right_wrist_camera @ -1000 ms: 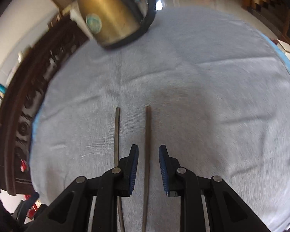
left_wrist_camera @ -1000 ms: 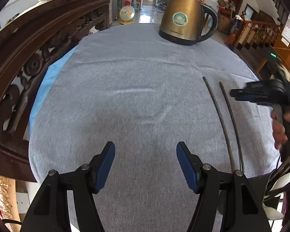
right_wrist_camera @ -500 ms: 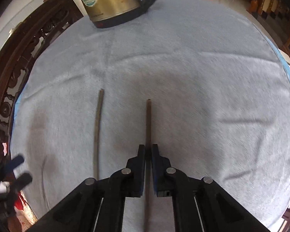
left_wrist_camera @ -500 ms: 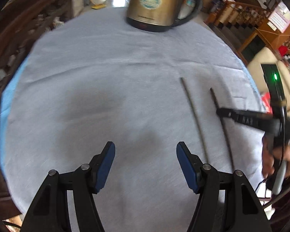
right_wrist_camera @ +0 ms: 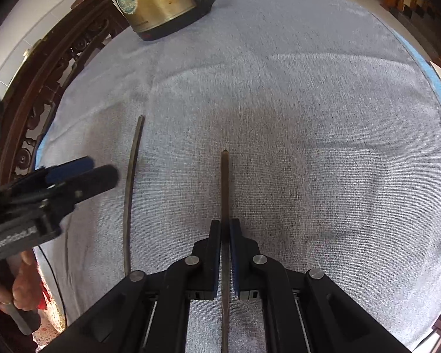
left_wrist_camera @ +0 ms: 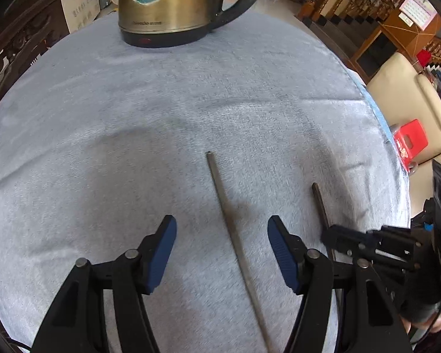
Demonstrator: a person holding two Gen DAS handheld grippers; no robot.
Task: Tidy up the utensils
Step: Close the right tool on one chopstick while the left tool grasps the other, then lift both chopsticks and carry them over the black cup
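Note:
Two dark chopsticks lie on the grey tablecloth. My right gripper [right_wrist_camera: 225,229] is shut on the right chopstick [right_wrist_camera: 225,188], which runs forward between its pads; in the left wrist view the right gripper [left_wrist_camera: 327,238] clamps that chopstick [left_wrist_camera: 319,203]. The left chopstick [left_wrist_camera: 232,226] lies between the open fingers of my left gripper [left_wrist_camera: 222,236], which hovers over it empty. In the right wrist view the left chopstick [right_wrist_camera: 130,176] lies just right of the left gripper [right_wrist_camera: 82,173].
A brass electric kettle [left_wrist_camera: 173,6] stands at the far side of the table [left_wrist_camera: 103,103]. A carved wooden chair back [right_wrist_camera: 44,82] borders the left edge. A cream chair [left_wrist_camera: 408,100] and red stool [left_wrist_camera: 411,144] stand off the right edge.
My right gripper closed on the right chopstick. My left gripper moved right and forward until the left chopstick lay between its open fingers.

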